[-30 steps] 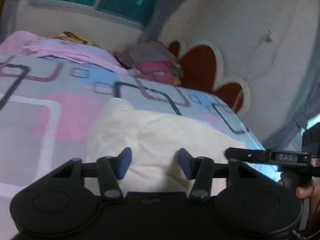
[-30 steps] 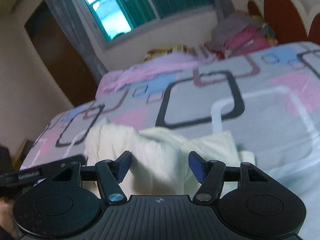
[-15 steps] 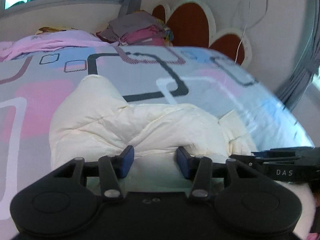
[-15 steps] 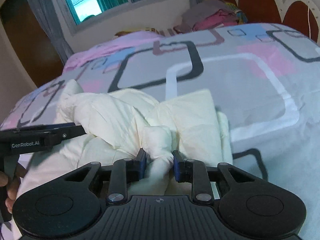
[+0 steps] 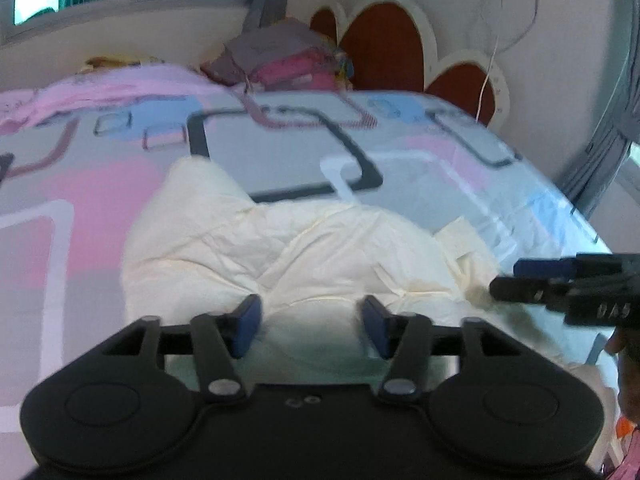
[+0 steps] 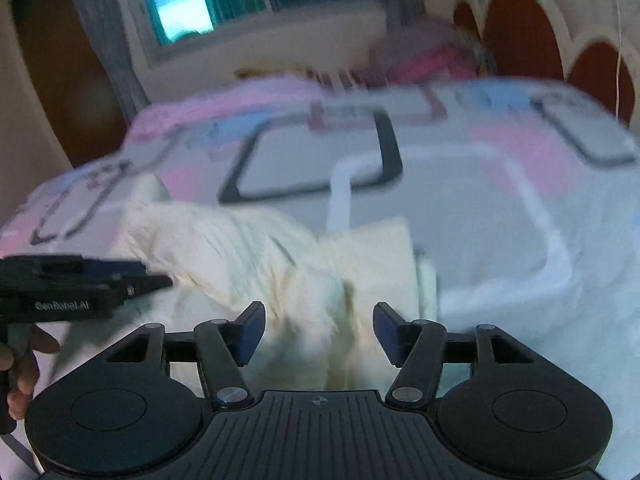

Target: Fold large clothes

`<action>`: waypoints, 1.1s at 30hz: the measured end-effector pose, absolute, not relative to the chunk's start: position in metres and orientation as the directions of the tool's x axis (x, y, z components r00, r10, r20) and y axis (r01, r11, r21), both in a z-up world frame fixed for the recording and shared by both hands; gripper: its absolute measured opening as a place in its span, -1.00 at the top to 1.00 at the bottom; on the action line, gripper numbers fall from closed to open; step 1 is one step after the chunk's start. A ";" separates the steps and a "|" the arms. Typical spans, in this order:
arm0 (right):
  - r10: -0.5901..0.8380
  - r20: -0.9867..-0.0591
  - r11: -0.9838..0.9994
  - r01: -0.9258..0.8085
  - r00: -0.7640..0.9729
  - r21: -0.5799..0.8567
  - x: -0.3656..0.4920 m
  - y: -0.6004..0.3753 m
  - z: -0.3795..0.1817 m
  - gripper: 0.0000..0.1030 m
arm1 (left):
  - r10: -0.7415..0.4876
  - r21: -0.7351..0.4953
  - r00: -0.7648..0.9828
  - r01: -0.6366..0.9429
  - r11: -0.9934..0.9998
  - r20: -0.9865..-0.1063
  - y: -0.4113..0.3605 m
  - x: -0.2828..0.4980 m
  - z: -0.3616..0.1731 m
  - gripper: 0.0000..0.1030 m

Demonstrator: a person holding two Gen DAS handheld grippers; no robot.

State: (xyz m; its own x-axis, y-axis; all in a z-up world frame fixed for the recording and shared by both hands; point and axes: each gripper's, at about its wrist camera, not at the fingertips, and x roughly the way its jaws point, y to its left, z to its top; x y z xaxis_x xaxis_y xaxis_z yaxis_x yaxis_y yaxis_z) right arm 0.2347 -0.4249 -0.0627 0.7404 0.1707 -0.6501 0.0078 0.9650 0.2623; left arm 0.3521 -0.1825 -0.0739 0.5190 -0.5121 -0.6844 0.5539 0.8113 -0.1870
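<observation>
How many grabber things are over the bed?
2. The left hand-held gripper is open above the cream garment; the right hand-held gripper is open beside it, over the same garment. None seems hidden.

White "GenRobot.AI" lettering, blurred, on the black side of the left gripper (image 6: 88, 280), pale letters "DAS" on the black side of the right gripper (image 5: 568, 284), nothing else legible

Your cream garment (image 5: 304, 248) lies on a bedsheet (image 5: 280, 148) printed grey, pink and pale blue, with rounded rectangles outlined in black and white. Your claws are black with blue pads (image 5: 246, 326). The headboard (image 5: 384, 48) shows dark red scallops edged in cream.
</observation>
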 end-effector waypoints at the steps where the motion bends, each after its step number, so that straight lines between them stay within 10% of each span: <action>1: 0.176 -0.630 0.965 -0.007 0.756 0.262 0.234 -0.423 -0.055 -0.15 | -0.509 -0.171 0.558 0.547 0.819 -0.656 -0.175 0.349 -0.067 -0.40; 8: 0.237 -0.626 0.966 -0.115 0.743 0.230 0.289 -0.373 -0.040 0.13 | -0.505 -0.240 0.640 0.458 0.856 -0.579 -0.148 0.388 -0.045 -0.20; 21: 0.218 -0.741 0.953 0.026 0.635 0.302 0.315 -0.395 -0.127 0.11 | -0.469 -0.228 0.484 0.476 0.850 -0.739 -0.192 0.435 -0.108 -0.12; 33: 0.272 -0.614 0.937 -0.059 0.741 0.345 0.204 -0.418 -0.039 0.11 | -0.580 -0.235 0.528 0.580 0.780 -0.621 -0.149 0.318 -0.032 -0.12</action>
State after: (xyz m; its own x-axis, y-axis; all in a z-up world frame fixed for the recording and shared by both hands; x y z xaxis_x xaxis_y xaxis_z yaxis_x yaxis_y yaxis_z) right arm 0.2042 -0.4181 -0.0388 0.7408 0.2725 -0.6140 -0.0586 0.9368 0.3450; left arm 0.3179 -0.1492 -0.0321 0.5282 -0.5796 -0.6206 0.5799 0.7801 -0.2349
